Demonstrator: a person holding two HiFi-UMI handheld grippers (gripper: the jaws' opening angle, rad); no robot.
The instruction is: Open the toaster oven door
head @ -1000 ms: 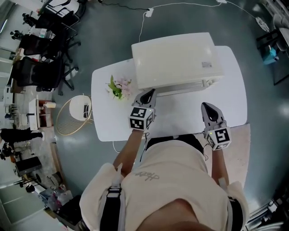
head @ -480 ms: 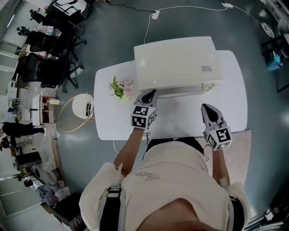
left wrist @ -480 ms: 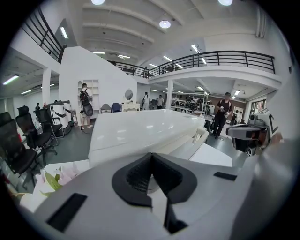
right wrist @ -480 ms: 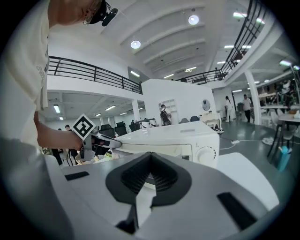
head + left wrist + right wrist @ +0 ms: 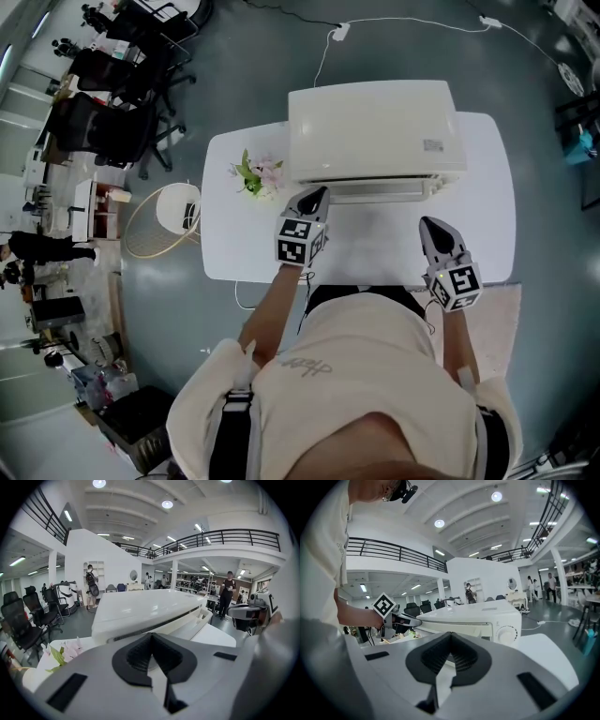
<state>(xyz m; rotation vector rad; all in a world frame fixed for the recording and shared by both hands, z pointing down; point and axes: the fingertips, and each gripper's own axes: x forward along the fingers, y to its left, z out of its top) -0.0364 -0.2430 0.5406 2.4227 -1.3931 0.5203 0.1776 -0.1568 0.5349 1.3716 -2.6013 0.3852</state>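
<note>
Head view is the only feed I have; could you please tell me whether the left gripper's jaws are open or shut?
Observer: In its own view, the left gripper has its jaws together, with nothing between them.
Operator: Thank you. And the right one?
Observer: The right gripper is also shut and empty, and sits apart from the toaster oven.
Operator: What is on the oven's front?
Observer: The right gripper view shows a round knob at the right end of the front. The door looks shut.
</note>
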